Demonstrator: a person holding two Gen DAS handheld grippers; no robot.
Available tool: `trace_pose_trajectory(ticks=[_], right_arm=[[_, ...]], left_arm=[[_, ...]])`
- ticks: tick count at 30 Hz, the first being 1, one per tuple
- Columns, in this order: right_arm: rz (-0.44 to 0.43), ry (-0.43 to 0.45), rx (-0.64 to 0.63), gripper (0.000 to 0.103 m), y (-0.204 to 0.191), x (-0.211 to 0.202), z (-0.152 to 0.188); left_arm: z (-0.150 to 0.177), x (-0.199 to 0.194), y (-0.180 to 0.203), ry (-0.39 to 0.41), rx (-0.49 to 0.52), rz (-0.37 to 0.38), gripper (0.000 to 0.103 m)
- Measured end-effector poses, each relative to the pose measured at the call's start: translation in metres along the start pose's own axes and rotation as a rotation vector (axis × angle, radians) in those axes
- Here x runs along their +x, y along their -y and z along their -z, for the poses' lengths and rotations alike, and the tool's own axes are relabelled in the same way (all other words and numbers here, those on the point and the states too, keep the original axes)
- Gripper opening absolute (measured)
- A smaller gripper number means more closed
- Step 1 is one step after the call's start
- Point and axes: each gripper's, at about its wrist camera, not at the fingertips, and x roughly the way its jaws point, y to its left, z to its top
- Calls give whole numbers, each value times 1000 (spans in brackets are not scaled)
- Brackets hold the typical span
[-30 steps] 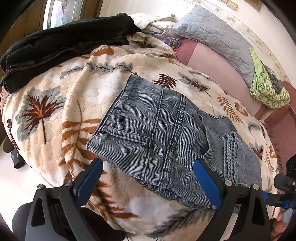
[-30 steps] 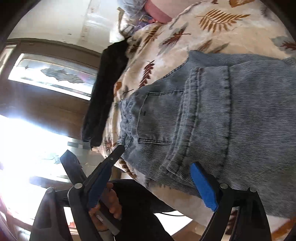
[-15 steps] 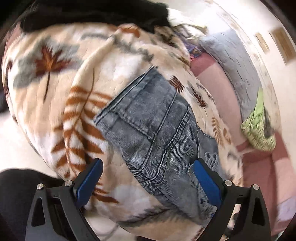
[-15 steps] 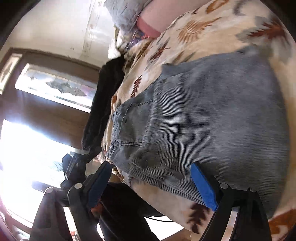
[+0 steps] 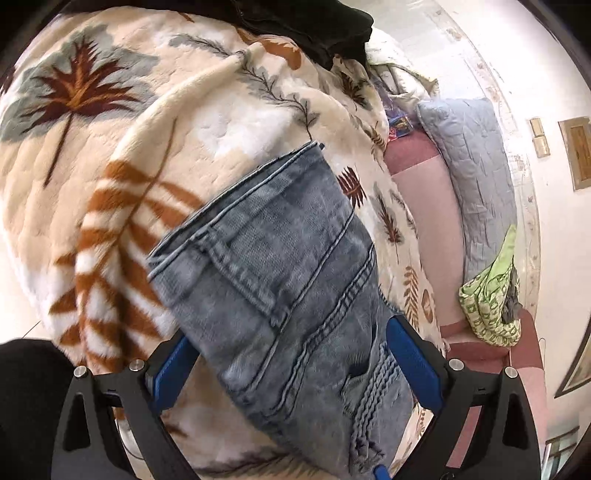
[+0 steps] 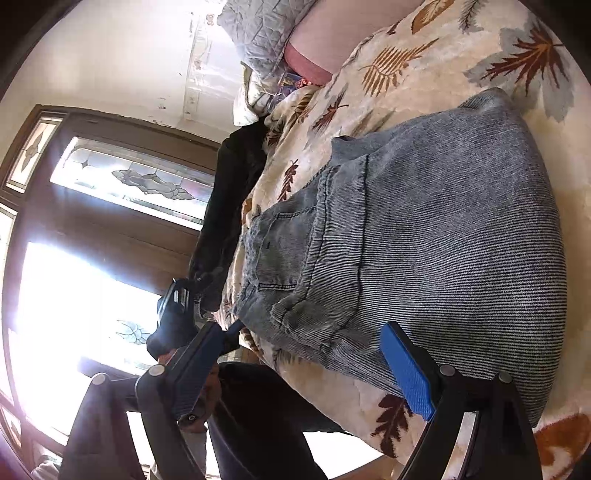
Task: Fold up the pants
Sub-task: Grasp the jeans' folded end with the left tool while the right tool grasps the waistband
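Note:
Grey-blue jeans (image 5: 280, 280) lie folded into a compact stack on the leaf-print blanket (image 5: 122, 155), near the bed's front edge. They also show in the right wrist view (image 6: 424, 236), back pocket up. My left gripper (image 5: 291, 369) is open, its blue pads straddling the near end of the jeans, low over the denim. My right gripper (image 6: 306, 365) is open at the front edge of the jeans, one pad (image 6: 406, 373) against the denim, the other off the bed edge. Neither holds anything.
Black clothing (image 5: 314, 22) lies at the blanket's far end. A grey quilted pillow (image 5: 476, 173) and a green cloth (image 5: 491, 302) rest on the pink sofa (image 5: 417, 166) by the wall. A bright window (image 6: 85, 295) stands behind the bed. The person's dark trousers (image 6: 258, 421) are at the bed edge.
The left gripper has swung and moved in close over the near end of the jeans. The right gripper has tilted and drawn closer to the front edge. Both stay open.

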Motion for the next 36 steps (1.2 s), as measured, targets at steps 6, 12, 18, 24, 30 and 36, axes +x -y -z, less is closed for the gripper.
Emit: trace_pose_trajectory(ticks=[6, 12, 18, 24, 30, 36], right_arm=[[45, 9, -20, 89, -22, 2, -10], [201, -65, -262, 89, -92, 45, -70], [669, -180, -514, 88, -104, 164, -154], [870, -244, -476, 84, -66, 195, -191], [788, -360, -456, 20, -51, 208, -188], [900, -258, -639, 16, -72, 198, -175]], left_arm=[[0, 3, -9, 40, 37, 57, 90], [-8, 4, -24, 38, 74, 20, 33], [-6, -2, -17, 61, 167, 8, 29], [-5, -6, -10, 81, 233, 8, 27], [-10, 1, -16, 56, 198, 1, 27], [1, -5, 5, 144, 316, -79, 27]])
